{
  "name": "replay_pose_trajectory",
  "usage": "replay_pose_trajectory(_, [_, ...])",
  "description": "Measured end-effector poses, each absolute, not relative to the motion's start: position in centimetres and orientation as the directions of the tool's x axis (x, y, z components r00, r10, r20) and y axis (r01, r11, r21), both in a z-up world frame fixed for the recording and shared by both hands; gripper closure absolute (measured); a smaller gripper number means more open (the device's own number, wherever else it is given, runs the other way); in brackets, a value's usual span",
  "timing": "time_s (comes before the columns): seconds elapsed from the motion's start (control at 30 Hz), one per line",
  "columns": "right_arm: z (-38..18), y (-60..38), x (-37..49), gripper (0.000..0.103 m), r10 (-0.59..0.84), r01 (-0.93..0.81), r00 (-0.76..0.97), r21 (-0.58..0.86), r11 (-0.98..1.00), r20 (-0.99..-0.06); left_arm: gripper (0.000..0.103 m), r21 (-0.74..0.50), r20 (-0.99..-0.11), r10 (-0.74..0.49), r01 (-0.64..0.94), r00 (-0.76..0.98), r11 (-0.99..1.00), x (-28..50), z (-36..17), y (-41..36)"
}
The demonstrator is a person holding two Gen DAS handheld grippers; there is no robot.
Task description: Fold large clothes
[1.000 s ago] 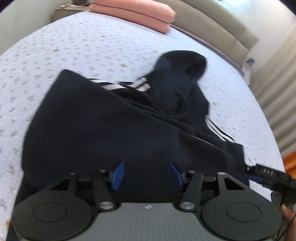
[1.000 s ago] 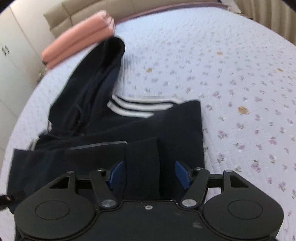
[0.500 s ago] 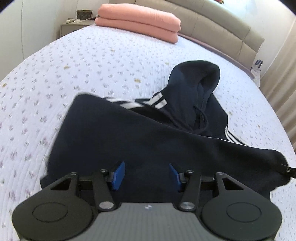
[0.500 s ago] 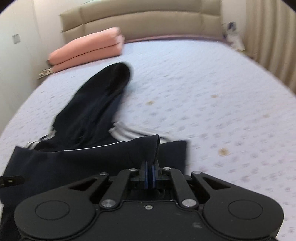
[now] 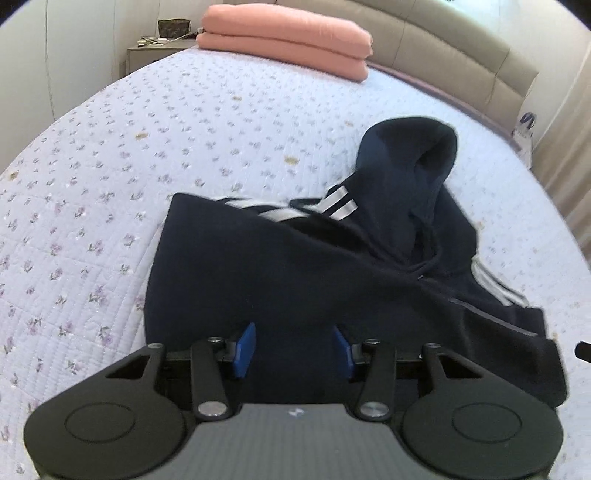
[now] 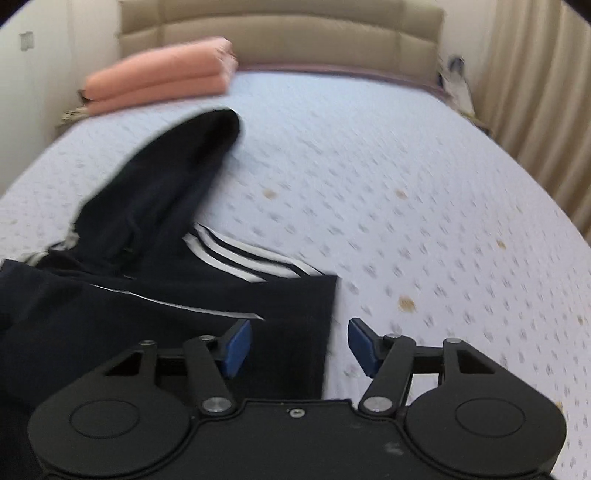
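Observation:
A dark navy hoodie (image 5: 280,266) with white sleeve stripes lies partly folded on the bed, its hood (image 5: 410,155) pointing toward the headboard. It also shows in the right wrist view (image 6: 147,288). My left gripper (image 5: 293,349) is open, with its blue pads over the hoodie's near edge. My right gripper (image 6: 299,345) is open at the hoodie's right edge, with dark cloth between the pads on the left side and bedspread on the right.
The bed has a pale lilac floral bedspread (image 5: 129,155). Folded pink bedding (image 5: 288,37) lies by the beige headboard (image 6: 280,33). A nightstand (image 5: 159,48) stands at the far left. Curtains (image 6: 535,92) hang on the right.
My right gripper was shut on a fold of the hoodie half a second ago and has opened, letting it go. The left gripper has drawn back, staying open.

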State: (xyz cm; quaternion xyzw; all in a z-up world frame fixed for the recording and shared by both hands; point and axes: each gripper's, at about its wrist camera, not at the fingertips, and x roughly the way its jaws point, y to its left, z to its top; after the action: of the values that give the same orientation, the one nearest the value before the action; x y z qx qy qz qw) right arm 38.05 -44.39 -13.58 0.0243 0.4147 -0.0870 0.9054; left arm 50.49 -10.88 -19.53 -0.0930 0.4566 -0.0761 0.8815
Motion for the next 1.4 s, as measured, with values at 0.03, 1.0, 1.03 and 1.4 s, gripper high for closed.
replay_pose_trajectory(0.03, [-14.2,-43.5,38.4,0.073,-0.123,0.147,0.631,-0.037,0.988,-0.766,0.057,-0.238,-0.788,-0.224,0.053,0.573,0.970,50.5,-19.4,-11.0])
replay_pose_trajectory(1.0, [-16.1,-39.9,37.4,0.088,-0.138,0.286,0.500,0.013,0.958,-0.855,0.091,-0.226,-0.826,-0.286,0.180,0.486,0.957,52.8,-19.4,-7.1])
replay_pose_trajectory(1.03, [-15.6,-39.9,37.8,0.088,-0.133,0.271,0.525,0.017,0.963,-0.841,0.091,-0.226,-0.810,-0.299,0.203,0.504,0.953,53.6,-18.7,-7.5])
replay_pose_trajectory(1.4, [-15.6,-43.4,50.0,0.084,0.013,0.243,0.676,0.240,0.940,-0.737,0.068,-0.251,-0.679,-0.432,0.366,0.593,0.896,68.6,-15.4,-20.7])
